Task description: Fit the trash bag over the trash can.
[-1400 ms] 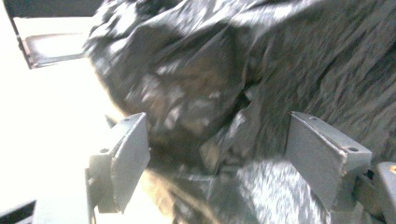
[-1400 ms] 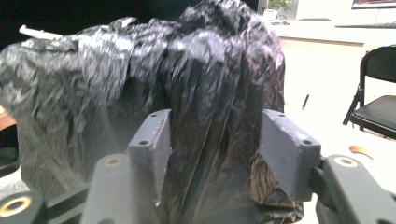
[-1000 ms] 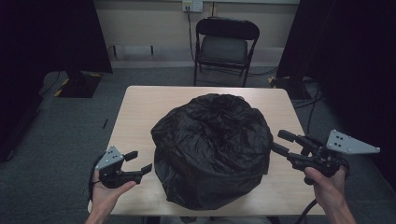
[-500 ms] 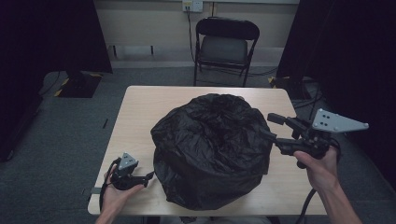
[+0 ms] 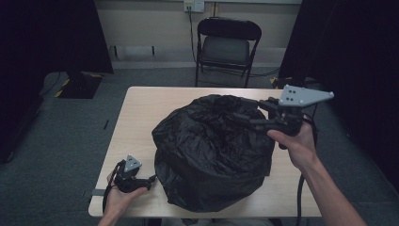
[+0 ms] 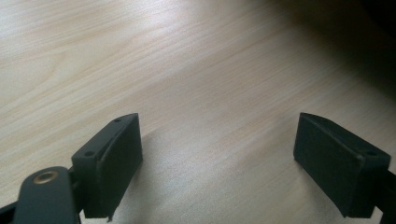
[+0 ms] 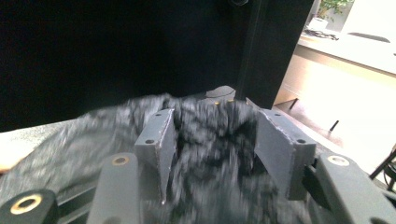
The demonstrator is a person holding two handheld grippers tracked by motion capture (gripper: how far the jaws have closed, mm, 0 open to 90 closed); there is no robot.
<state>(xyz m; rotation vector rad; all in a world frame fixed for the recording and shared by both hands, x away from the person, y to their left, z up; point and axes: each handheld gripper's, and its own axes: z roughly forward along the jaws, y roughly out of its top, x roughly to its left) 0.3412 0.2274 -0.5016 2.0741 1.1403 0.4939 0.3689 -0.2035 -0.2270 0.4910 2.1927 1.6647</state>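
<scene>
At a light wooden table [image 5: 136, 117], a person works a crumpled black plastic bag [image 5: 211, 150] with a handheld gripper in each hand; the bag sits as a rounded heap near the table's middle, towards its right half, and serves as the reference for everything else. To the left of the bag, near the table's front corner, the left gripper [image 5: 149, 180] rests low by the tabletop just beside the bag's base, its jaws having just been opening and now standing wide apart with nothing but bare wood grain [image 6: 210, 93] between them, as the left gripper view shows; it appears parked there, ready to steady or pinch the bag's lower edge. Behind the bag, beyond the table, a folding chair [image 5: 228, 44] stands against the wall. At the bag's upper right, the right gripper [image 5: 244, 115] reaches level across the top of the heap, its jaws having just been closing and now partly apart with bunched black film [image 7: 210, 140] rising between them; the blurred right gripper view does not settle whether the pads [image 7: 159, 140] press the plastic, so this looks like a reach for a fold at the bag's mouth.
</scene>
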